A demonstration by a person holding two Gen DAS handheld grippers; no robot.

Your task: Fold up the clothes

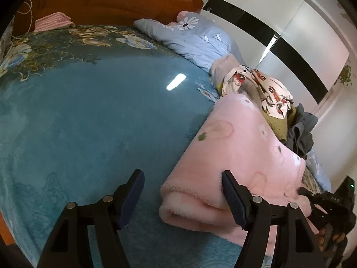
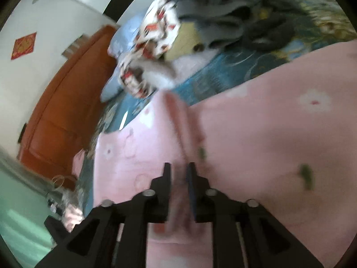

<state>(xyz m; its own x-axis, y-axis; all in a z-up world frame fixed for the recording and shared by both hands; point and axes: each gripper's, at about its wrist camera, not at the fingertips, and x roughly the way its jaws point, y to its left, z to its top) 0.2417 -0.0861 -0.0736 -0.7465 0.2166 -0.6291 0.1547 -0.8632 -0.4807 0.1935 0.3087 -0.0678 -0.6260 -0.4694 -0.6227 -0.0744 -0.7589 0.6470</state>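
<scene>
The right wrist view is motion-blurred, smearing the heap of clothes (image 2: 178, 22). The left tongs' (image 1: 183, 183) arm hides part of the pink fleece's (image 1: 245, 147) near corner.

Bare bedspread (image 1: 89, 111) beside clothes pile (image 1: 267, 93)

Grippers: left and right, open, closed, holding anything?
Left gripper: open, holding nothing, fingers beside the folded pink blanket.
Right gripper: closed on a pinched ridge of the pink blanket.

One folded pink fleece garment (image 1: 241, 156); one car-print garment (image 1: 265, 87); one olive piece (image 1: 279, 125); one grey piece (image 1: 301, 134); one blue floral pillow (image 1: 196, 38); two tools, left tool (image 1: 181, 197) and right tool (image 2: 178, 178); one bed (image 1: 89, 111).
</scene>
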